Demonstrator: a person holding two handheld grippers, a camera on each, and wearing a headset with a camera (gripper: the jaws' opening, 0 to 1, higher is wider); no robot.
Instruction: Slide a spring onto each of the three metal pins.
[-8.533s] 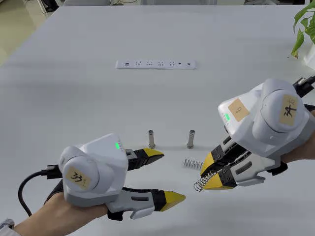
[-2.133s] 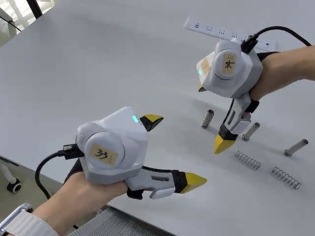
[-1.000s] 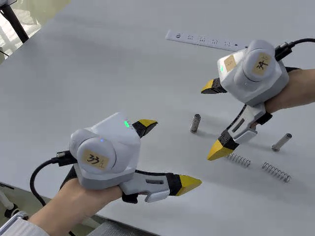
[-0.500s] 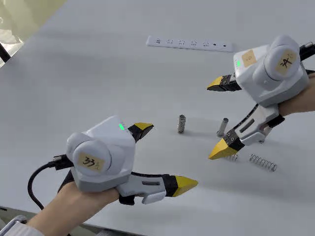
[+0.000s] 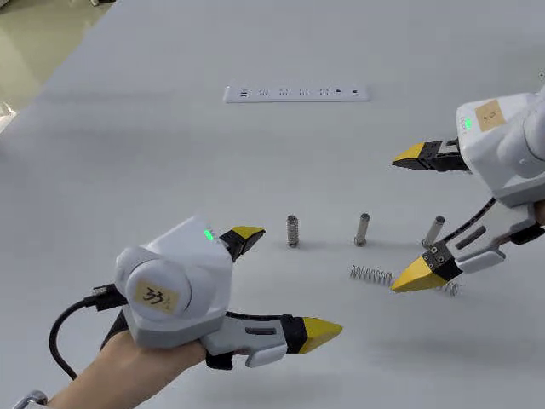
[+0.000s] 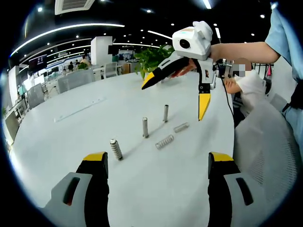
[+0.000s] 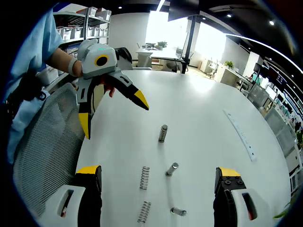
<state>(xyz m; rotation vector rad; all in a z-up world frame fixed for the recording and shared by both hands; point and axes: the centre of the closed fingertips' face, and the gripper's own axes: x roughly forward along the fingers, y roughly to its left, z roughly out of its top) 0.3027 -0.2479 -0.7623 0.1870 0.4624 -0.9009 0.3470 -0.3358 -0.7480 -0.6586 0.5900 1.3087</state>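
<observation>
One pin (image 5: 293,231) is sprung; left gripper (image 5: 289,279) and right gripper (image 5: 406,220) gape empty, so next pinch a loose spring (image 5: 371,274)

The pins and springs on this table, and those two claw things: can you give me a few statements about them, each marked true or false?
1. The leftmost pin in the head view already has a spring on it. True.
2. Both grippers are shut. False: the left gripper and the right gripper stand open and hold nothing.
3. Two loose springs lie flat on the table. True.
4. The power strip lies between the grippers and the pins. False: it lies beyond the pins, farther from the person.
</observation>
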